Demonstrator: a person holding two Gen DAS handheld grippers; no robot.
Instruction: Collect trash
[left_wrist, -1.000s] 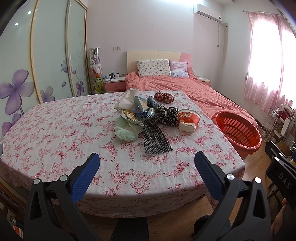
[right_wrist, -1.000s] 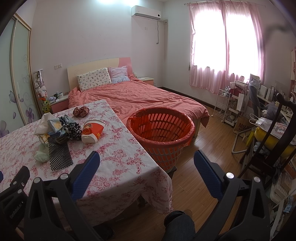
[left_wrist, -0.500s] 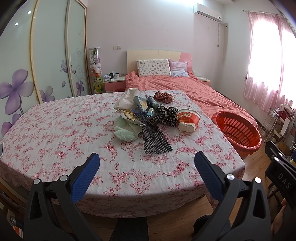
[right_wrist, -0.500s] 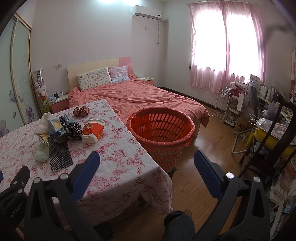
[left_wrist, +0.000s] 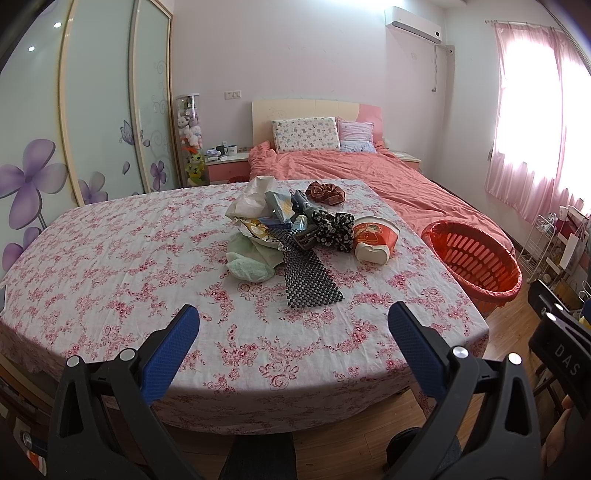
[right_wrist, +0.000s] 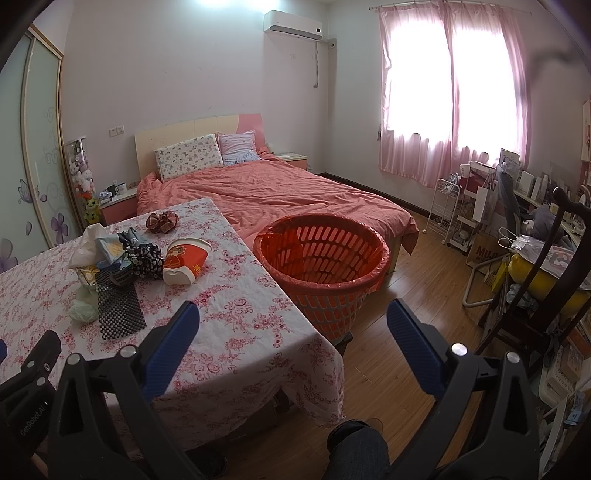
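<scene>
A heap of trash lies mid-table: a black mesh mat (left_wrist: 310, 280) (right_wrist: 119, 310), a pale green bag (left_wrist: 249, 264), a white crumpled bag (left_wrist: 251, 199), wrappers, a black floral scrunchie (left_wrist: 332, 230) and a tipped red paper cup (left_wrist: 375, 238) (right_wrist: 184, 260). A brown scrunchie (left_wrist: 325, 192) lies behind. An orange basket (left_wrist: 474, 260) (right_wrist: 321, 266) with a liner stands on the floor to the table's right. My left gripper (left_wrist: 293, 332) is open, over the table's near edge, well short of the heap. My right gripper (right_wrist: 291, 332) is open, near the table's corner, in front of the basket.
The table (left_wrist: 110, 258) wears a pink floral cloth. A bed (right_wrist: 277, 192) with a salmon cover stands behind it. A dark chair (right_wrist: 546, 280), a white rack (right_wrist: 447, 206) and a cluttered desk fill the right side. Wooden floor (right_wrist: 413, 295) lies beside the basket.
</scene>
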